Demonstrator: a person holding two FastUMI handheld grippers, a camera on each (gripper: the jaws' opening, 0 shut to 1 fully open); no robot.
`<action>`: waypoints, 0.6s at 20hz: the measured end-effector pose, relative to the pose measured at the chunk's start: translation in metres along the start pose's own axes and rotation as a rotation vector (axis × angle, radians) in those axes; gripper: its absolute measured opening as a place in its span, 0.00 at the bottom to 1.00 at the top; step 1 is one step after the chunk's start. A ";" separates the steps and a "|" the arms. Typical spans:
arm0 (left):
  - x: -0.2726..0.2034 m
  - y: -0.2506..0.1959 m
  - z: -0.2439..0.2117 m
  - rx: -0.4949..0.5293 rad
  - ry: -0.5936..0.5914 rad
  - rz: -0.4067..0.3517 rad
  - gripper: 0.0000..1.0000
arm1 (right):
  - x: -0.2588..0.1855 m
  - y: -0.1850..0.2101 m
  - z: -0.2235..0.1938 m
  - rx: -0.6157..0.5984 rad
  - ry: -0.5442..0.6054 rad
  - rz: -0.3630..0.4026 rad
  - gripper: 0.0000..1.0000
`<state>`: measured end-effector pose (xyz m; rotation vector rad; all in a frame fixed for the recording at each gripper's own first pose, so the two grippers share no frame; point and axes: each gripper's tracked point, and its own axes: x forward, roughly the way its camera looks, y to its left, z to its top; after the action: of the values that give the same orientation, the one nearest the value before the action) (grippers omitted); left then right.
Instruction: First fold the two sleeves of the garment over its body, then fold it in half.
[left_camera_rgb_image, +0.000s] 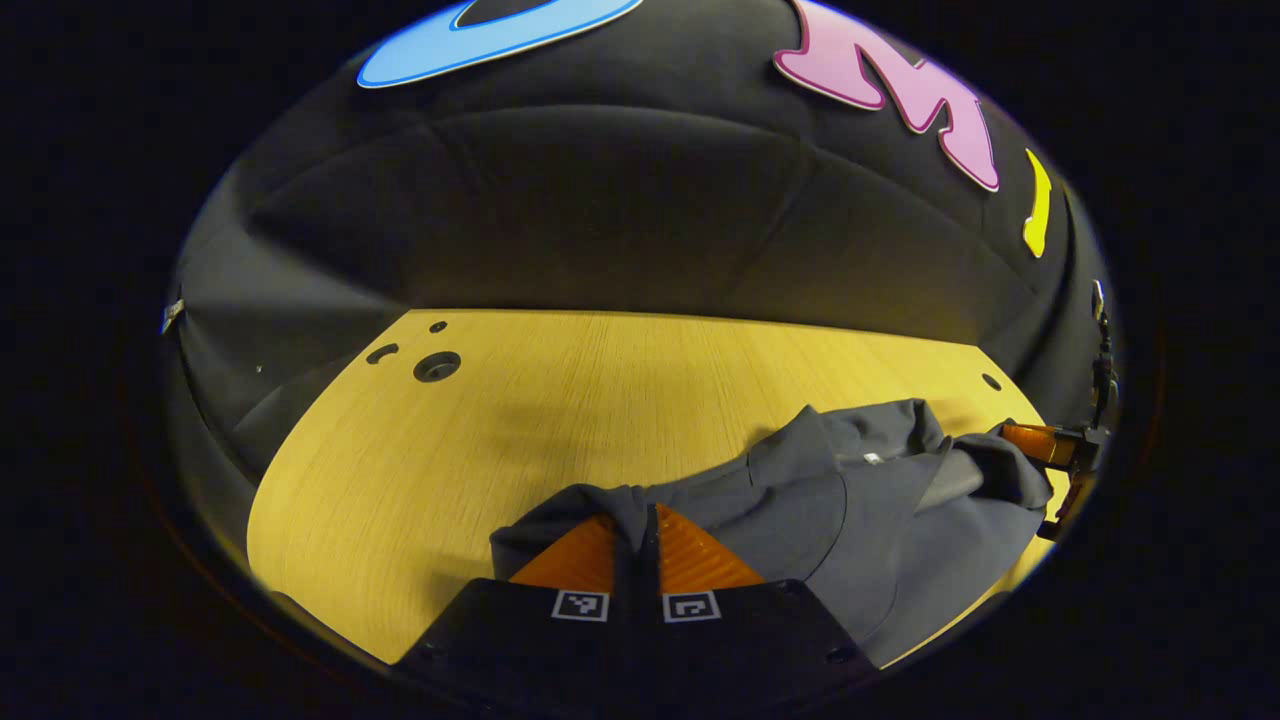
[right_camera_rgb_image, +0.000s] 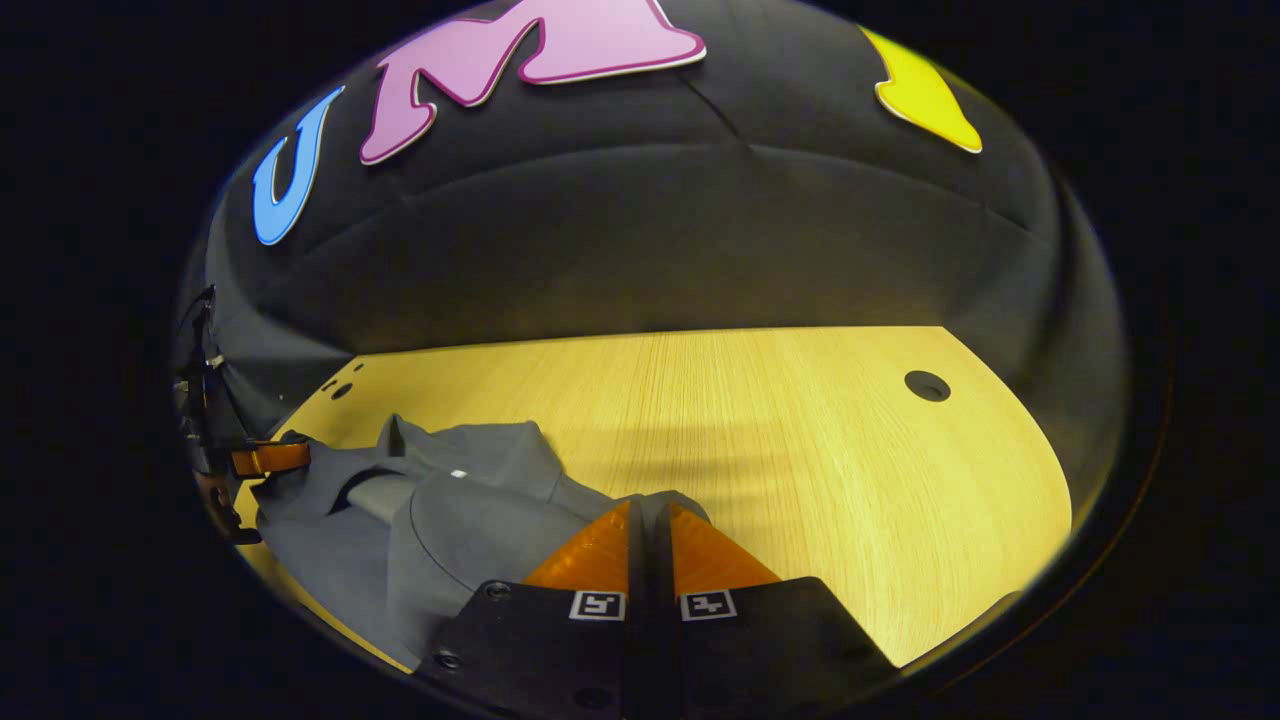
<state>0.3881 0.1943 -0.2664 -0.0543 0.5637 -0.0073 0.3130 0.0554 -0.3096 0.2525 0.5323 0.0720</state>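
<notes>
While the grey garment (left_camera_rgb_image: 850, 520) lies bunched up on the yellow wooden surface (left_camera_rgb_image: 560, 400), both hand-held grippers are holding it. In the left gripper view, the left hand-held gripper (left_camera_rgb_image: 636, 545) has its two orange fingers (left_camera_rgb_image: 575, 555) pressed close together, with a fold of the grey cloth pinched between them. Far off at the right edge of that view, the other hand-held gripper (left_camera_rgb_image: 1040, 440) touches the cloth too.

In the right gripper view, the right hand-held gripper (right_camera_rgb_image: 650, 545) also has its orange fingers (right_camera_rgb_image: 600, 555) squeezed together on a thin bit of the garment (right_camera_rgb_image: 440, 520). The cloth spreads out to the left of it, in soft lumps and folds. A small white tag (right_camera_rgb_image: 458, 473) shows on the cloth. Round dark holes (right_camera_rgb_image: 927, 385) sit in the surface (right_camera_rgb_image: 800, 440), well apart from the garment.
</notes>
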 end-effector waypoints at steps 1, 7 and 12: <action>0.003 0.001 -0.004 0.008 0.006 0.003 0.05 | 0.003 0.000 -0.003 -0.001 0.007 0.000 0.05; 0.008 -0.003 -0.013 0.002 -0.006 -0.018 0.11 | 0.007 -0.002 -0.012 0.043 0.042 0.004 0.08; -0.009 -0.001 -0.008 0.015 -0.006 -0.012 0.36 | -0.007 -0.008 -0.005 0.048 0.049 -0.026 0.24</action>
<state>0.3763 0.1927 -0.2680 -0.0431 0.5576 -0.0228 0.3047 0.0483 -0.3123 0.2913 0.5867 0.0405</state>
